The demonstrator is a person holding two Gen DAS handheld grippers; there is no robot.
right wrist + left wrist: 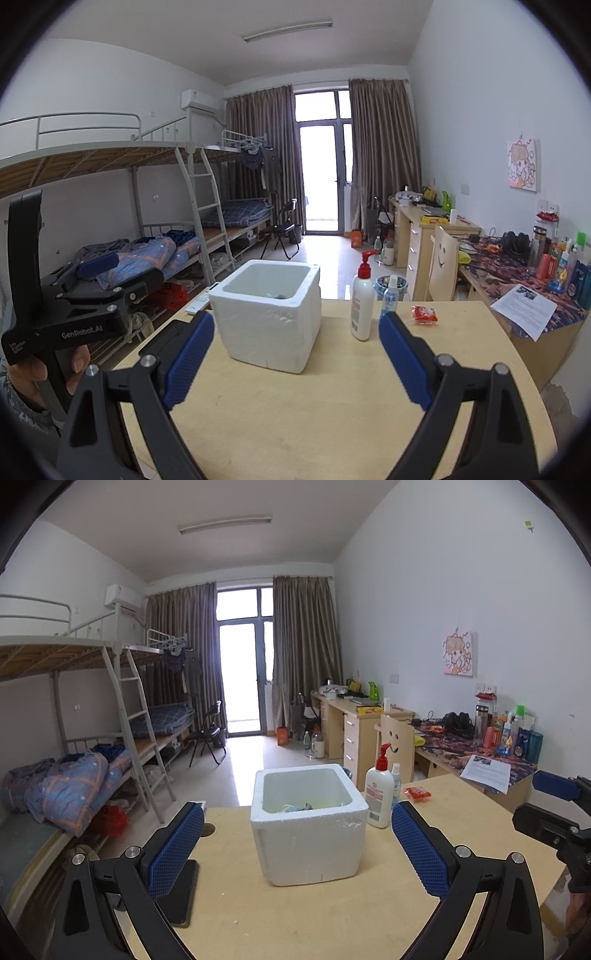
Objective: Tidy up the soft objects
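A dormitory room with bunk beds, brown curtains and a row of desks lies behind a pale wooden table (295, 915), on which a white foam box (308, 843) stands open-topped near the middle. Inside it, low against the near wall, a few soft items (297, 807) in blue and pale cloth are partly visible; the right wrist view shows only a small dark scrap of them (277, 295), so their number and kind cannot be told. A white lotion pump bottle (379, 790) with a red pump stands just beside the box, with a small clear spray bottle (390, 297) next to it and a red snack packet (424, 315) lying farther along the table.

The left gripper (297, 853) is spread wide, wider than the box in its view, and holds nothing. The right gripper (295, 360) is likewise wide apart and empty, facing the gap between box and pump bottle.

With no loose soft item showing on the table, sorting looks close to done. The risks: the light foam box would likely slide or tip if a finger catches its rim, and a sideways sweep by the right gripper could knock over the tall pump bottle.
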